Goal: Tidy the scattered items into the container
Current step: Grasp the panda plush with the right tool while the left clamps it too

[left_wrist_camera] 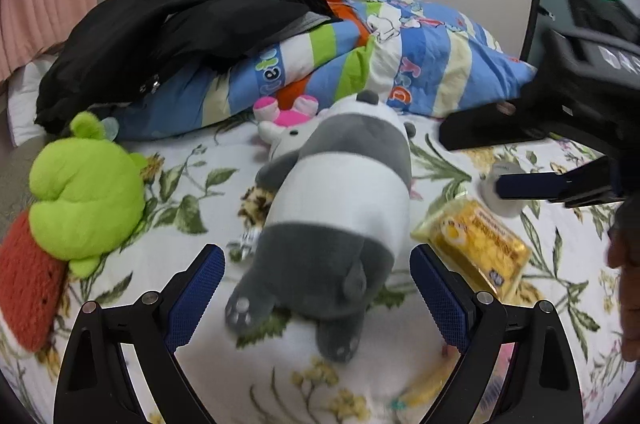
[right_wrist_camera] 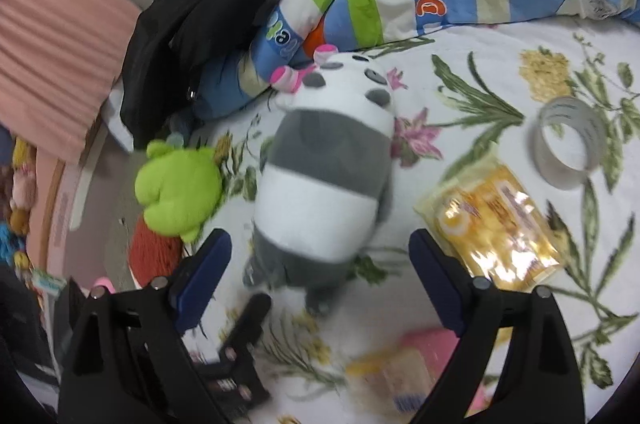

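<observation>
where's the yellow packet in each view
Left wrist: yellow packet at lower right, just beyond the right-hand finger.
Right wrist: yellow packet at right of centre, below the tape roll.
Shared landmark: the panda toy, left of the packet in both.

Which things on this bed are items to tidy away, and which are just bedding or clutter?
To tidy:
panda plush
green plush
pink-and-white plush
yellow packet
tape roll

Lying about:
striped quilt
black jacket
floral bedsheet

No container shows in either view.
</observation>
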